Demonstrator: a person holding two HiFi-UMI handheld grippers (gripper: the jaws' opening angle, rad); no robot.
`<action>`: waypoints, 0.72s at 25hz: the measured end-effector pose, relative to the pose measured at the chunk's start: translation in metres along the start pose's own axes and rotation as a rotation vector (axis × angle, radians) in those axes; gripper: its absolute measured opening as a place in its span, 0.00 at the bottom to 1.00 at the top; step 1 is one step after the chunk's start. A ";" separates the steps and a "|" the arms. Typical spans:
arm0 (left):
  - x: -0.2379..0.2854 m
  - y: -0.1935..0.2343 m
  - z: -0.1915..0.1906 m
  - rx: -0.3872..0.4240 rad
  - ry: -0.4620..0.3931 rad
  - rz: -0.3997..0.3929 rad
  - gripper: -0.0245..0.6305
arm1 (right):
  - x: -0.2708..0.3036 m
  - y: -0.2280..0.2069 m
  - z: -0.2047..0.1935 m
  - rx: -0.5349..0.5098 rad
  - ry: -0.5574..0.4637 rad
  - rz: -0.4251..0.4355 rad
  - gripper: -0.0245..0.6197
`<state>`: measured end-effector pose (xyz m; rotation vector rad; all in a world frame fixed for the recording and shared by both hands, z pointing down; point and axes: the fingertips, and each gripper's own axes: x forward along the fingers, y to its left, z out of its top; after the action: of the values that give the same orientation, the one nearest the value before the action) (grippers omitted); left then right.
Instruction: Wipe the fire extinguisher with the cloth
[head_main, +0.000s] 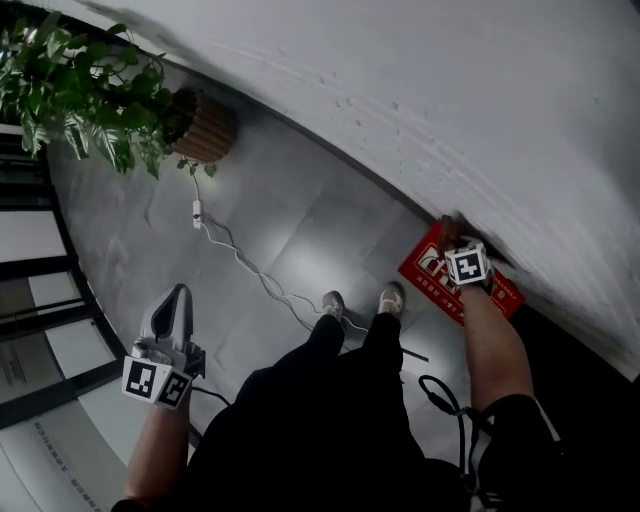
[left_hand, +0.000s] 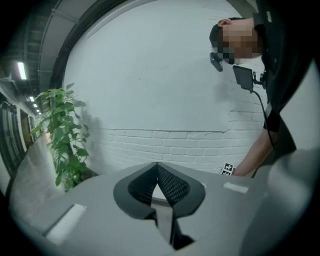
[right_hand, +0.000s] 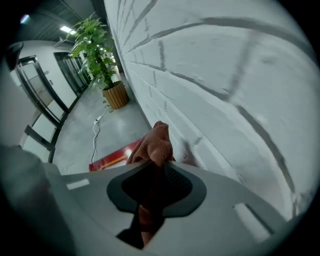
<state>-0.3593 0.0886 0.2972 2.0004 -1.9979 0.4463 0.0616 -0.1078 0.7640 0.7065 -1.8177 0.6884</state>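
Observation:
A reddish-brown cloth (right_hand: 157, 142) is bunched between the jaws of my right gripper (right_hand: 159, 164), which is shut on it and points steeply down beside the white brick wall (right_hand: 210, 90). In the head view the right gripper (head_main: 455, 242) hangs over a red fire extinguisher box (head_main: 428, 272) with white print, standing on the floor against the wall; the cloth (head_main: 447, 228) shows just past the marker cube. The red box (right_hand: 111, 159) lies below the cloth. My left gripper (head_main: 176, 300) is held out at the left, away from the box. Its jaws (left_hand: 157, 166) meet, holding nothing.
A potted plant (head_main: 90, 90) in a ribbed brown pot (head_main: 207, 127) stands by the wall at the far left. A white cable (head_main: 245, 265) runs across the grey floor toward the person's shoes (head_main: 333, 302). Dark-framed glass doors (head_main: 30, 270) line the left side.

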 end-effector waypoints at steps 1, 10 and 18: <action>0.009 -0.006 0.004 0.006 -0.007 -0.028 0.04 | -0.009 -0.012 -0.014 0.027 -0.010 -0.023 0.13; 0.067 -0.058 0.008 0.064 -0.004 -0.224 0.04 | -0.090 -0.104 -0.164 0.371 -0.035 -0.159 0.12; 0.069 -0.074 -0.007 0.060 0.014 -0.271 0.04 | -0.106 -0.102 -0.204 0.562 -0.112 -0.190 0.12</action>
<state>-0.2855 0.0287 0.3328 2.2549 -1.6891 0.4607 0.2922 -0.0097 0.7422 1.2907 -1.6321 1.0621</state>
